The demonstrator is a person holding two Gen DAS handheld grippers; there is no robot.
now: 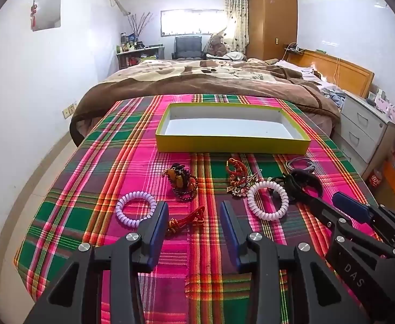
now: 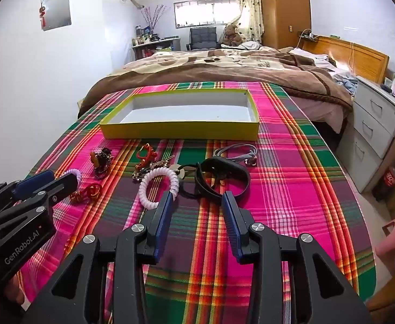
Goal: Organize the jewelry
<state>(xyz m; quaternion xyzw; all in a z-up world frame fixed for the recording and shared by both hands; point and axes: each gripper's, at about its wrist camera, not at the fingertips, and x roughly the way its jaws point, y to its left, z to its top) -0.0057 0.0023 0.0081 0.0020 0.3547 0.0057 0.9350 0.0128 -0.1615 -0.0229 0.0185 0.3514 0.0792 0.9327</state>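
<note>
**Both tongs released above the jewelry spread**

I have the left gripper tilted down over the plaid cloth, its blue pads spread apart with nothing between them. Just past its tips lies a small red knotted charm, and the lavender coil hair tie sits touching the outer side of my left finger in the view.

My right gripper is likewise released and holds nothing. The white coil bracelet lies just beside its left finger, and the black wristband rests just ahead of its right finger.

Further out I see a dark beaded bracelet cluster, a red and gold tangle of chains and a grey cord loop. The yellow box, white inside, sits open beyond all of them near the far edge of the cloth, with none of the pieces in it.
</note>
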